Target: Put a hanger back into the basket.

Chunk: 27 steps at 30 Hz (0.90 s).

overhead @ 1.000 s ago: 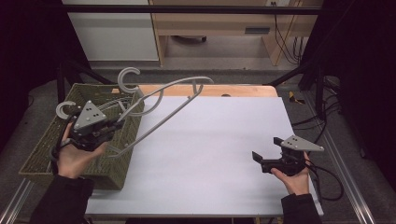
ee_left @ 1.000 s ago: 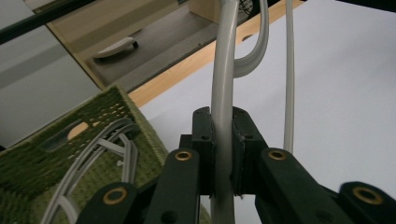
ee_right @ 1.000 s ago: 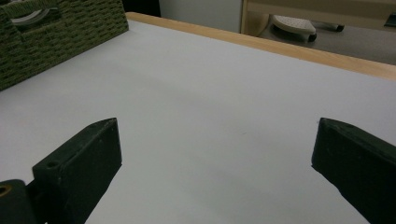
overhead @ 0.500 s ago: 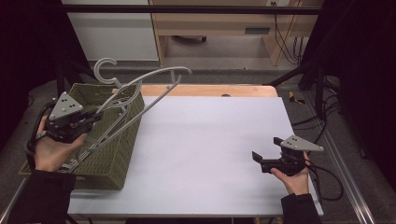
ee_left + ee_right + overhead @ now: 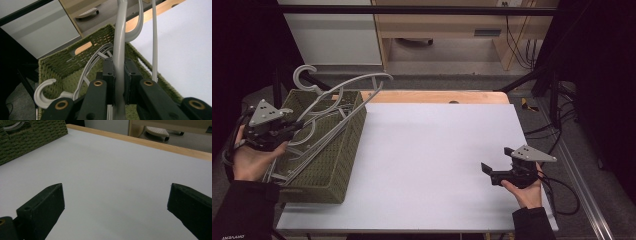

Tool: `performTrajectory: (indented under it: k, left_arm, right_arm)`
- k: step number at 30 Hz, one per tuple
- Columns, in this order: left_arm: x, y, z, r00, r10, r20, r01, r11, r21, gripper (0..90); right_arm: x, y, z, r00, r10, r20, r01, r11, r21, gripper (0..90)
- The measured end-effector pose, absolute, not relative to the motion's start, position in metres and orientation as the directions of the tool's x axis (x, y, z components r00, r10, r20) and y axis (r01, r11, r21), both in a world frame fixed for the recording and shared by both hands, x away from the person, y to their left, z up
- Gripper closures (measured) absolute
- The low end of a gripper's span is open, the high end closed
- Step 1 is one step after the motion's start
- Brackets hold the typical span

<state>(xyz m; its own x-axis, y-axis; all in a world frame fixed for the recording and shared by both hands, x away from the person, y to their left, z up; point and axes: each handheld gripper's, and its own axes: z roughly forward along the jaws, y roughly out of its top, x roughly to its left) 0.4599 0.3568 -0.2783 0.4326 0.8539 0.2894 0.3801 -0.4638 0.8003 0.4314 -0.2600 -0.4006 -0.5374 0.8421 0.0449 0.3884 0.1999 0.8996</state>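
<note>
High view and both gripper views: my left gripper [image 5: 294, 127] sits over the green woven basket [image 5: 339, 150] at the table's left edge, its jaws clenched on the grey bar of a clothes hanger [image 5: 119, 50]. I see that hanger [image 5: 357, 85] tilted up out of the basket, its far end raised above the basket's rim and its hook [image 5: 304, 77] beyond the back corner. More grey hangers [image 5: 307, 145] lie inside the basket; how many I cannot tell, as they overlap. My right gripper [image 5: 486, 170] rests near the white table [image 5: 432, 150] surface at the right, well apart from the basket, jaws spread wide and grasping nothing.
</note>
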Motion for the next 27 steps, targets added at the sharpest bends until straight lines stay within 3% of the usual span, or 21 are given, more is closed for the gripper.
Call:
performTrajectory:
  k: [27]
  left_arm:
    - [0.470, 0.420, -0.310, 0.377, 0.878, 0.296, 0.472, -0.457, 0.754, 81.8]
  right_arm:
    - [0.433, -0.260, -0.402, -0.541, 0.840, 0.046, 0.395, 0.206, 0.895, 1.5]
